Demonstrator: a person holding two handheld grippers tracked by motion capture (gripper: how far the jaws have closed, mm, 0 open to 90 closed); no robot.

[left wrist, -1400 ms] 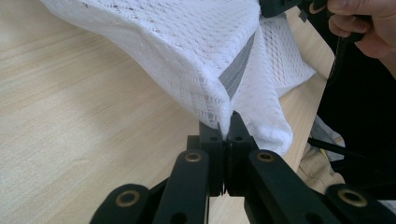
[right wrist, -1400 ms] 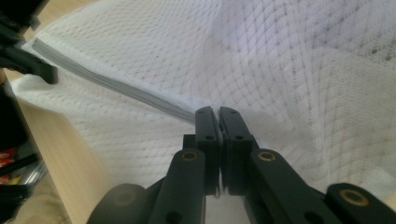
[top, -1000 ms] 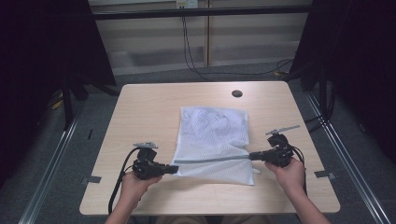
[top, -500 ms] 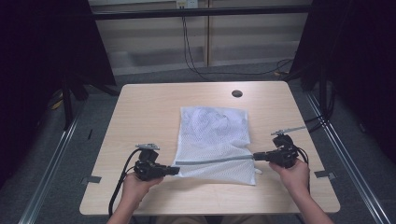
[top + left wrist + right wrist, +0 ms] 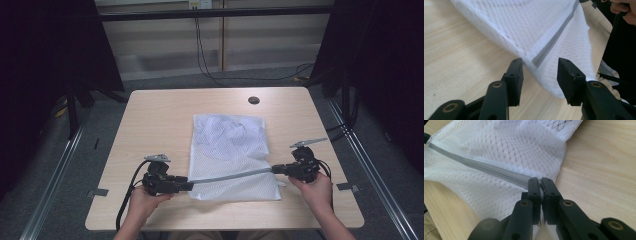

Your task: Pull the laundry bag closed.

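Premises: a laboratory-type recording station, not a domestic room. Evidence: a pale wood-laminate table with a round black cable port stands alone on grey carpet. Black curtains enclose both sides. Metal floor rails run along each side of the table. Black cables hang down the beige rear wall panels.

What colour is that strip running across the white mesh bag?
Grey: the zipper strip on the mesh bag, clearest in the right gripper view.
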